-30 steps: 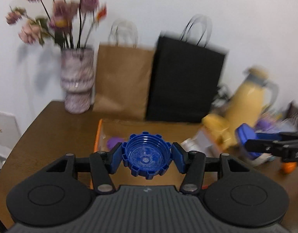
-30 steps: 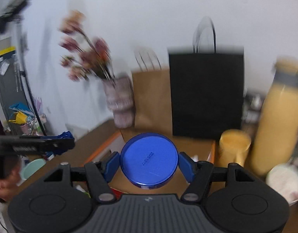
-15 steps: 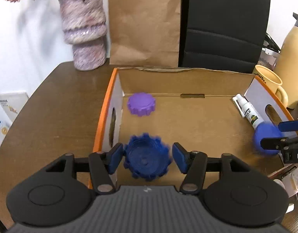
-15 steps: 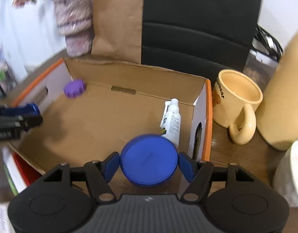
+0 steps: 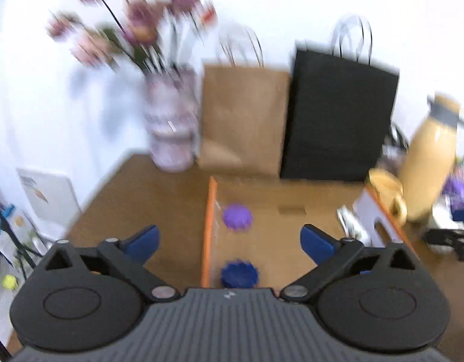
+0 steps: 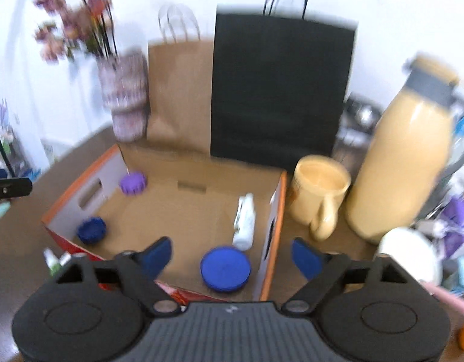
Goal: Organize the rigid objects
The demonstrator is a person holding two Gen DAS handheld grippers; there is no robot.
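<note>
An open cardboard box (image 6: pixel 278 199) with orange edges sits on the brown table. Inside lie a dark blue ribbed cap (image 6: pixel 91 230), a smooth blue round lid (image 6: pixel 225 269), a purple ribbed cap (image 6: pixel 133 182) and a white spray bottle (image 6: pixel 245 221). My left gripper (image 5: pixel 230 239) hangs above the box's near left corner, jaws opening wide, nothing between them; the dark blue ribbed cap (image 5: pixel 239 274) lies below it, the purple cap (image 5: pixel 237 216) farther in. My right gripper (image 6: pixel 232 255) stands above the near right part of the box, jaws opening, the blue lid lying loose under them.
Behind the box stand a brown paper bag (image 6: pixel 180 90), a black paper bag (image 6: pixel 277 90) and a flower vase (image 6: pixel 126 99). A yellow mug (image 6: pixel 319 193) and a yellow jug (image 6: pixel 404 169) stand right of the box. A white bowl (image 6: pixel 410 253) and clutter lie at the far right.
Both grippers let go: the dark blue ribbed cap and the blue lid now lie on the box floor. Both sets of jaws spread wide and both views pulled back and tilted up.
</note>
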